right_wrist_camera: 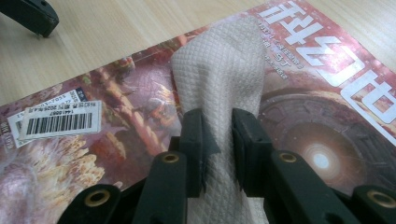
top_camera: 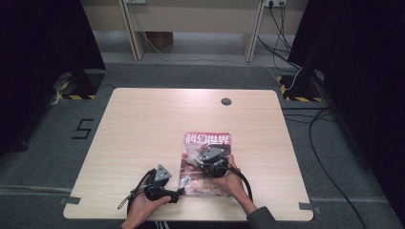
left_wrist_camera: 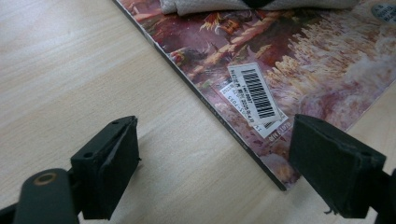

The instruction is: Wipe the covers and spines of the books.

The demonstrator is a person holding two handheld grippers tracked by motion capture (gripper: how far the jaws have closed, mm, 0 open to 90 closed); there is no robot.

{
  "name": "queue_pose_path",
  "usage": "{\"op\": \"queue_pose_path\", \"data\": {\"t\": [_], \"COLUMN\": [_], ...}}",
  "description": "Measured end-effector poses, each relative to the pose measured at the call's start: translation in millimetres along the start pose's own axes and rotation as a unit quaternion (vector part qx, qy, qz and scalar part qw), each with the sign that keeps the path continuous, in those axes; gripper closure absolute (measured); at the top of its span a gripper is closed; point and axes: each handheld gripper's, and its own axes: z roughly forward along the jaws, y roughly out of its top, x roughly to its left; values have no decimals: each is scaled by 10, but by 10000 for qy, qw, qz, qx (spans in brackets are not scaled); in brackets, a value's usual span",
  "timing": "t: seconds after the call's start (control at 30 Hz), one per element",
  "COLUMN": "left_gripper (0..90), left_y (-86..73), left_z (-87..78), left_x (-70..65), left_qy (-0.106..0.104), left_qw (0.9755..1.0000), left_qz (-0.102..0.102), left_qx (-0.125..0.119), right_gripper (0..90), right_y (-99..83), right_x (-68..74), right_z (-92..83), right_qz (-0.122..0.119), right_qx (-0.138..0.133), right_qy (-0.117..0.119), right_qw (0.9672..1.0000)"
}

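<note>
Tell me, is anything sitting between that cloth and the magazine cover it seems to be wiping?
Nothing visible does. The white cloth is pinched between the jaws of the right gripper and lies directly on the magazine. The left gripper stands open at the magazine's near corner, away from the cloth.

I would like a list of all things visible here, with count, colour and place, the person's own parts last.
table: one, light wood, centre of the high view
magazine: one, reddish cover with white title, near edge of the table
barcode label: one, white, on the cover near the spine
cloth: one, white, quilted, on the magazine
left gripper: one, black, jaws open, astride the magazine's corner
right gripper: one, black, closed on the cloth
hands: two, holding the grippers
</note>
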Motion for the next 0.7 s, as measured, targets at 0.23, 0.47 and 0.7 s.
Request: {"op": "queue_pose_path", "data": {"t": [0.23, 0.47, 0.7], "left_gripper": [157, 158, 155], "left_y": [4, 6, 6], "left_z": [7, 3, -3], "left_x": [17, 3, -1], "left_qy": [-45, -42, -43], "left_qw": [10000, 10000, 10000], "left_qz": [-56, 8, 16], "left_qx": [26, 17, 24], "right_gripper": [757, 767, 776], "right_y": [-12, -2, -8], "right_x": [-2, 26, 25], "right_z": [-18, -19, -110], "right_qz": [-38, -66, -31], "right_qx": [-42, -1, -95], "right_qy": [73, 62, -41], "right_qw": [10000, 10000, 9999]}}
